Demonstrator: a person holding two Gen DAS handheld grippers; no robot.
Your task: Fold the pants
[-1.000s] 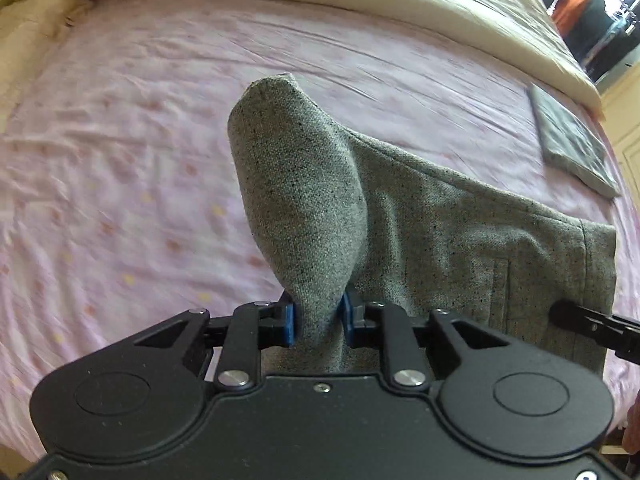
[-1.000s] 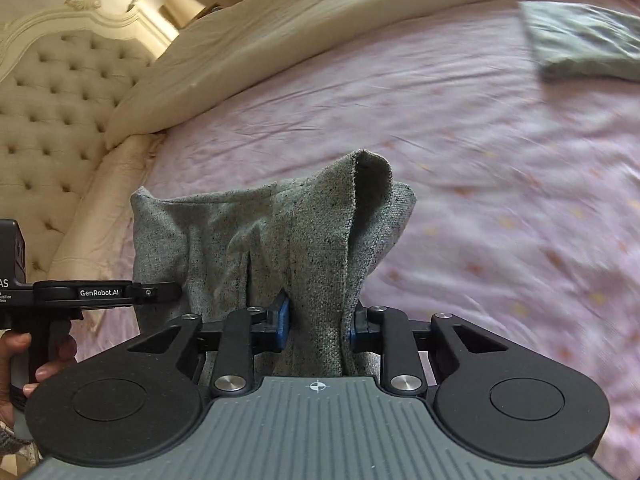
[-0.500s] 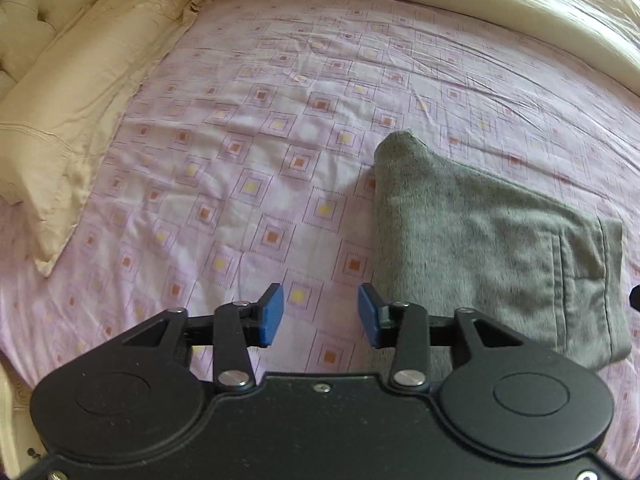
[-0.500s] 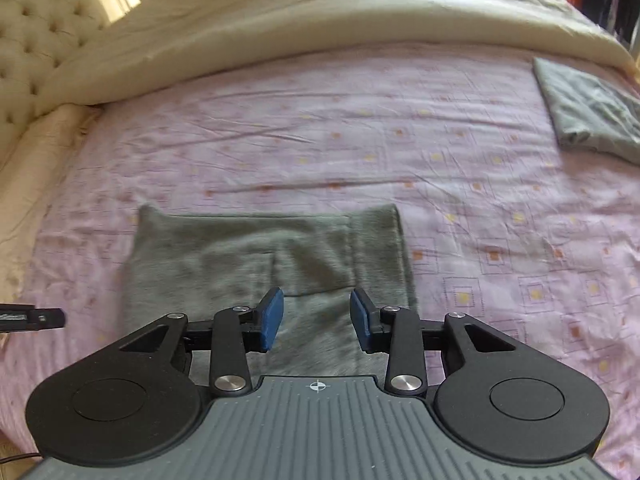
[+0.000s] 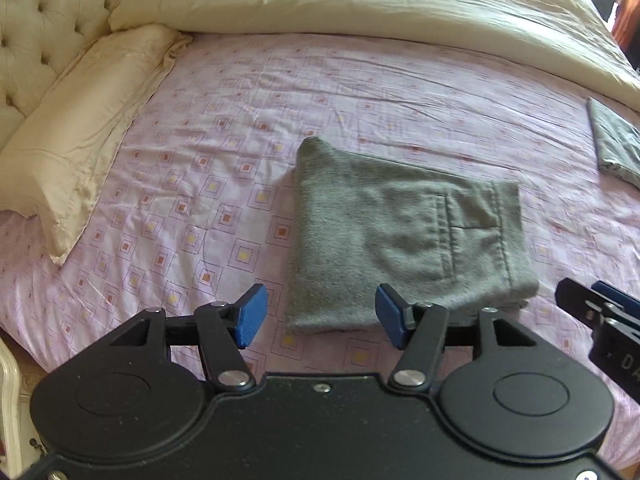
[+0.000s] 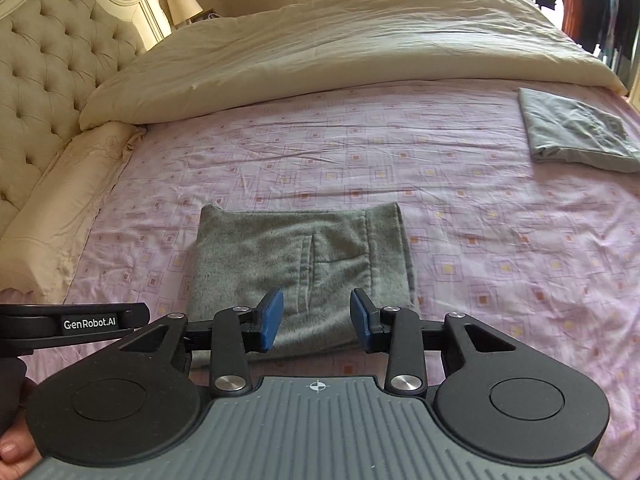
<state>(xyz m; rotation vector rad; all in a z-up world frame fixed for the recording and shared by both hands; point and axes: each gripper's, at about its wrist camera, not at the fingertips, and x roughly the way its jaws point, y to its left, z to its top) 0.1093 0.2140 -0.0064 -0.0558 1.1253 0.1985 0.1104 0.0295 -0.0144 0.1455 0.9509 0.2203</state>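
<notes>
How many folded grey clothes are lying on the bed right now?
2. The folded grey pants lie on the pink sheet just ahead of both open grippers; a second folded grey garment sits far right, near the cream duvet.

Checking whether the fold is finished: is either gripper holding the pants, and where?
Neither. The left gripper and right gripper are open; the pants lie folded.

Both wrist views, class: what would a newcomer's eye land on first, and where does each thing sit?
First, the folded grey woollen pants, lying flat on the pink square-patterned bedsheet just ahead of both grippers. The left gripper and right gripper stand open, holding nothing. Further off, a second folded grey garment lies near the sheet's far right corner, below the cream duvet.
</notes>
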